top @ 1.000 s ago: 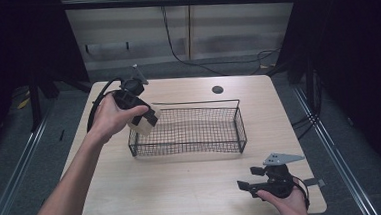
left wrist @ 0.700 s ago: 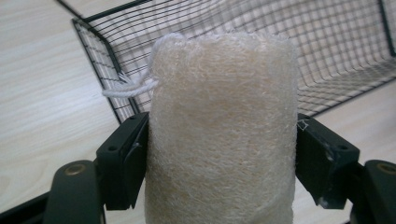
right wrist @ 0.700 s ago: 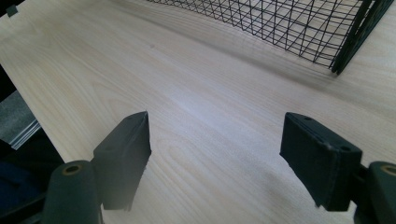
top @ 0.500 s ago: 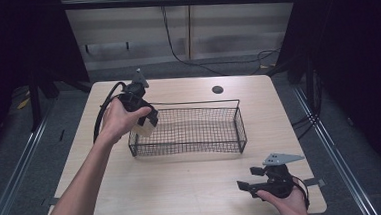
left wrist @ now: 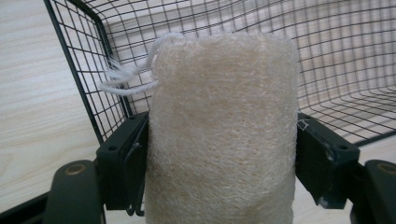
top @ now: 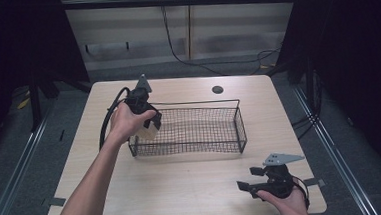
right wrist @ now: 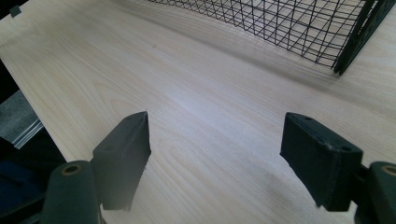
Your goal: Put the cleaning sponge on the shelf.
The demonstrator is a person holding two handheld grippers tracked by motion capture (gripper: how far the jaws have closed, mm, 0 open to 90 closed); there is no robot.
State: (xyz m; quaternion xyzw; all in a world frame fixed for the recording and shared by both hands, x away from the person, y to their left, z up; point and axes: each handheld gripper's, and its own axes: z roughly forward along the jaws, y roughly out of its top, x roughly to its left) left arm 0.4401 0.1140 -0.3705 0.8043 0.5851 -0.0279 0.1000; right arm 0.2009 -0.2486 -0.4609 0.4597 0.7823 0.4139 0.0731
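Placement is the step I judge to be in hand: my left gripper (top: 148, 121) holds a pale, fibrous loofah cylinder (left wrist: 223, 130) at the left end of the black wire-mesh basket (top: 213, 106), and the job looks to be setting it inside. In the left gripper view the jaws press on both flanks of the loofah, with its white string loop (left wrist: 128, 77) hanging off the top edge and the basket's corner wall just behind it. From the high view the loofah (top: 145, 132) sits at the basket's left wall, but I cannot tell whether it is already over the rim or just outside it.

My right gripper (top: 267, 182) rests near the front right corner of the light wooden table (top: 183, 183), well apart from the basket, jaws spread wide with nothing between them.

Next, as I see it, the loofah needs carrying clear over the left rim, lowering onto the mesh floor, and only then releasing. The string could snag on the wire.
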